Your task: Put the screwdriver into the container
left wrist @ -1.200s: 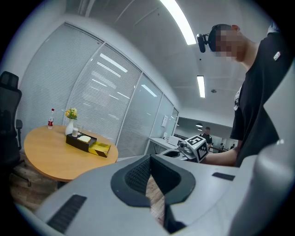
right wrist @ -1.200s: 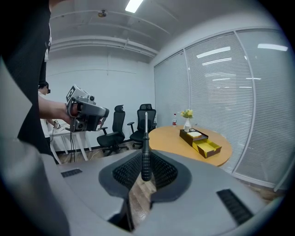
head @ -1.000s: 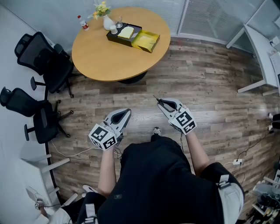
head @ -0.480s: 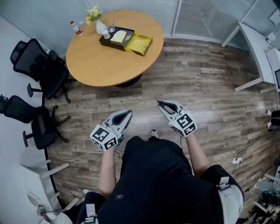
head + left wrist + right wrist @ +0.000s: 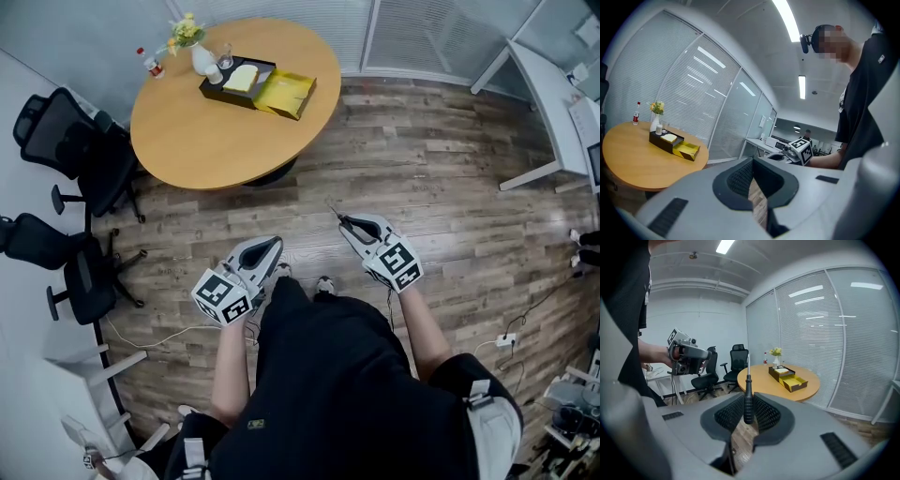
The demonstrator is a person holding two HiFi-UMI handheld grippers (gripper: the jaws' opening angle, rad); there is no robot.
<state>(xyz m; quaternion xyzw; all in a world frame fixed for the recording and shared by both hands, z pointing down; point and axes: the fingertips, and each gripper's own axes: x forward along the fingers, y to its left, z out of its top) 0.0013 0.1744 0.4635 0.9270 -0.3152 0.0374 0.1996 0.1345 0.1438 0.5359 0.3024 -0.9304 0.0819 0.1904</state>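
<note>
My right gripper [image 5: 349, 223] is shut on a black-handled screwdriver [image 5: 339, 216], whose metal shaft pokes out past the jaws toward the table. In the right gripper view the screwdriver [image 5: 748, 397] stands upright between the ribbed pads, with the gripper [image 5: 748, 416] closed round its handle. My left gripper [image 5: 270, 249] is held at waist height over the wood floor, shut and holding nothing [image 5: 752, 180]. An open yellow container [image 5: 286, 94] lies beside a black tray [image 5: 234, 79] on the round wooden table [image 5: 216, 131], well ahead of both grippers.
A vase of flowers [image 5: 194, 52], a glass and a small bottle [image 5: 147, 64] stand at the table's far edge. Black office chairs [image 5: 80, 155] [image 5: 66, 267] stand at the left. A white desk [image 5: 544, 94] is at the right. Cables [image 5: 141, 328] lie on the floor.
The table has drifted left and slightly nearer in the head view as the person steps forward; a second shoe now shows. Both grippers keep their pose, and the screwdriver is still held.
</note>
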